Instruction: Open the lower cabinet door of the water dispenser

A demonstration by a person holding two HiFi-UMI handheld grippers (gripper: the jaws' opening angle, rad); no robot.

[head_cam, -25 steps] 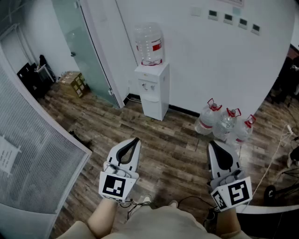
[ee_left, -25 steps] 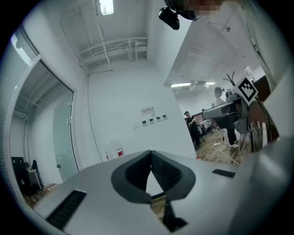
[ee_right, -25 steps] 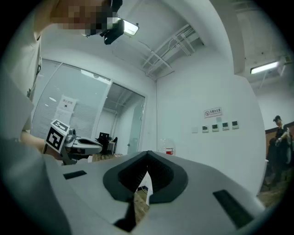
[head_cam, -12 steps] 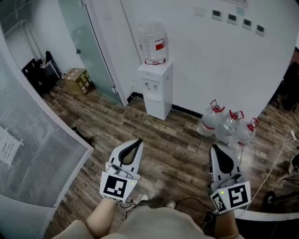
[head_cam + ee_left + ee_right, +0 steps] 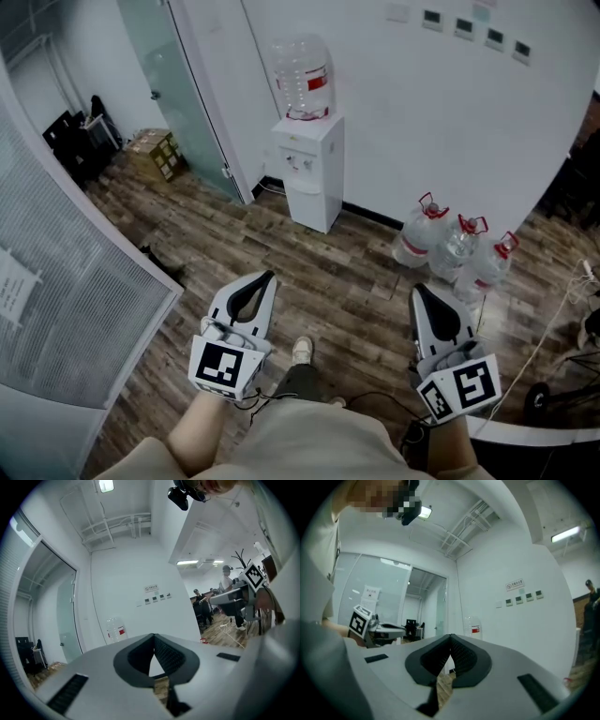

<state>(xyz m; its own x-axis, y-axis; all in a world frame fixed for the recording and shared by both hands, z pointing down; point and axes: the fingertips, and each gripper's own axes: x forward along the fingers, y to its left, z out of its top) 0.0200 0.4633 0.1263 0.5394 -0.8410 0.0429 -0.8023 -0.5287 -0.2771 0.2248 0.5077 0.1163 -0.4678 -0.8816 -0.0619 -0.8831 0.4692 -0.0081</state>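
The white water dispenser [image 5: 307, 173] stands against the far wall with an empty clear bottle [image 5: 302, 80] on top. Its lower cabinet door [image 5: 309, 204] is closed. My left gripper [image 5: 270, 275] and right gripper [image 5: 416, 288] are held low in front of me, well short of the dispenser, pointing toward it. Both are shut on nothing. In the left gripper view the jaws [image 5: 153, 635] meet at the tips, with the bottle [image 5: 116, 629] far beyond them. In the right gripper view the jaws [image 5: 450, 636] also meet, with the bottle [image 5: 472, 625] just right of them.
Three full water jugs [image 5: 457, 246] stand on the wooden floor right of the dispenser. A glass door [image 5: 178, 94] and a cardboard box [image 5: 155, 150] are at the left. A mesh partition [image 5: 66, 309] lines my left side. A cable [image 5: 553, 319] trails at the right.
One shoe has stepped forward into view between the grippers. Both grippers have stayed shut and side by side, and the dispenser sits much where it did in the head view.
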